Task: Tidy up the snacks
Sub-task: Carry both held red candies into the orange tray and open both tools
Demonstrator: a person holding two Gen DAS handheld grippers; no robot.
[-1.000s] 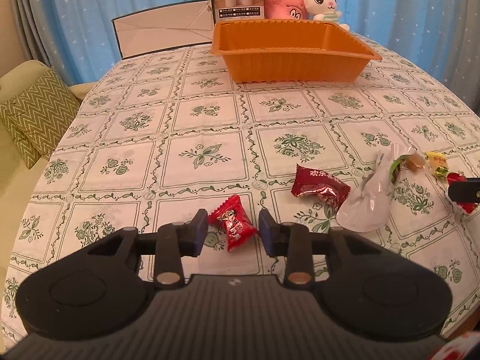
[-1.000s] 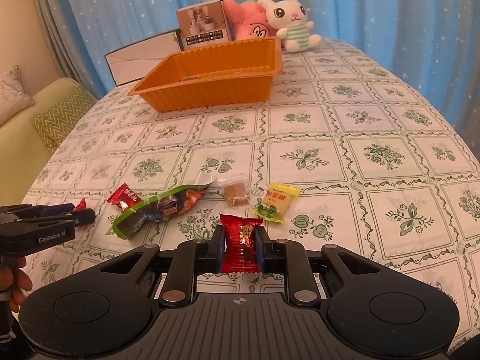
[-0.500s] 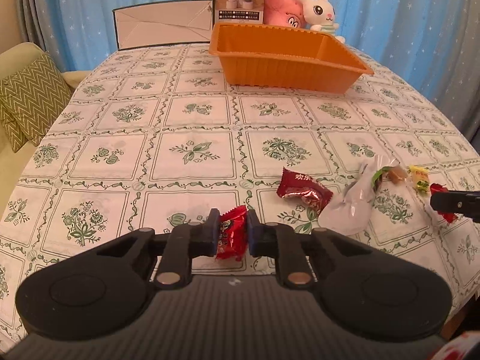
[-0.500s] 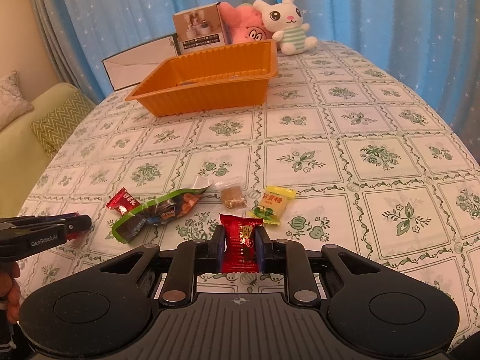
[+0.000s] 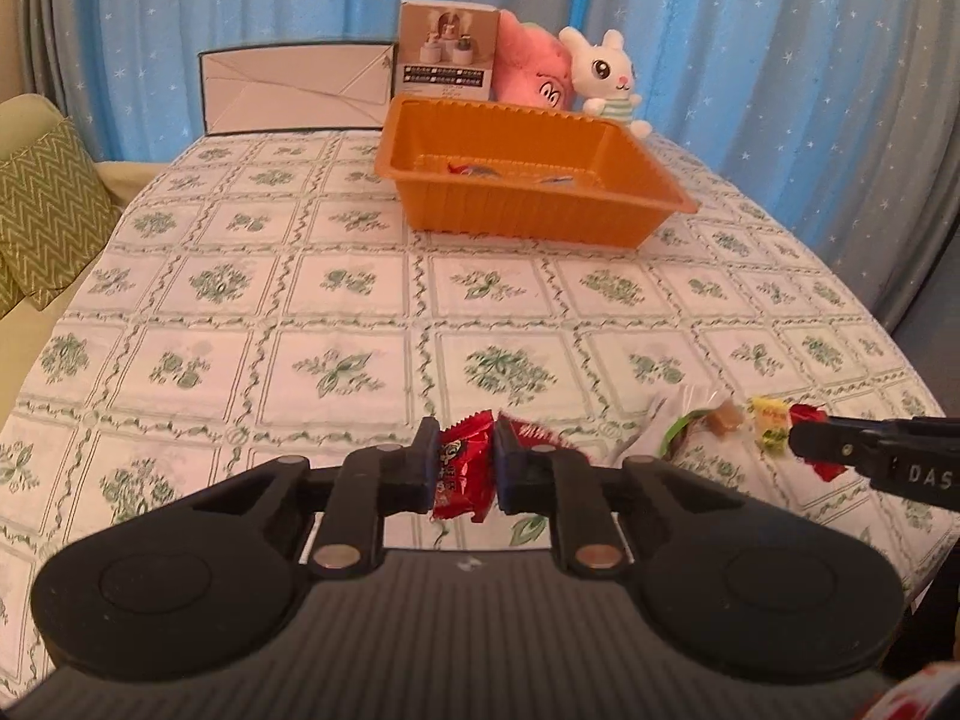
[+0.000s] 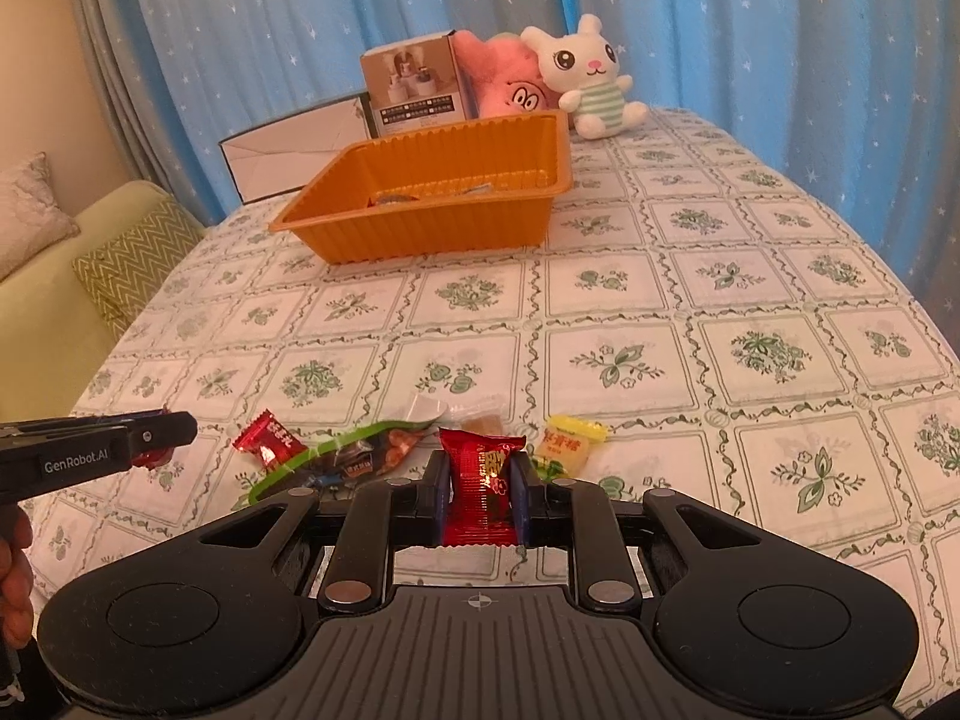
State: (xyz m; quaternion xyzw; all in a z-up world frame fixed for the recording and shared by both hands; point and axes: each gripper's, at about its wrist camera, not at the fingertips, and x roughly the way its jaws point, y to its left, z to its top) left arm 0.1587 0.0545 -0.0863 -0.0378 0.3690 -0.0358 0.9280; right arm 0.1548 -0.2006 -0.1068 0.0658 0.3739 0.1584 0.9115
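The left gripper [image 5: 465, 471] is closed on a red candy packet [image 5: 461, 474], pinched upright between its two fingers and lifted above the counter [image 5: 336, 312]. The right gripper [image 6: 481, 492] likewise clamps a dark red wrapped snack [image 6: 483, 483] with gold print, held upright between its fingers.

Just beyond the right gripper, loose snacks lie on the patterned cloth: a yellow candy [image 6: 567, 441], a small clear-wrapped brown sweet [image 6: 480, 420], a long green-edged bag [image 6: 354, 456] lying flat, and a small red candy [image 6: 267, 441] at its left end. In the left wrist view a further red wrapper [image 5: 534, 432] shows just behind the right finger, partly hidden.

Farther back stands the orange tray [image 6: 432, 228], ribbed on its walls and open on top. It holds a few small wrappers on its floor, one red and others too small to tell.

Behind the tray stand a small printed box [image 6: 414, 87], a pink plush [image 6: 504, 84], a white rabbit plush [image 6: 591, 84] and a white folded card [image 6: 294, 147].
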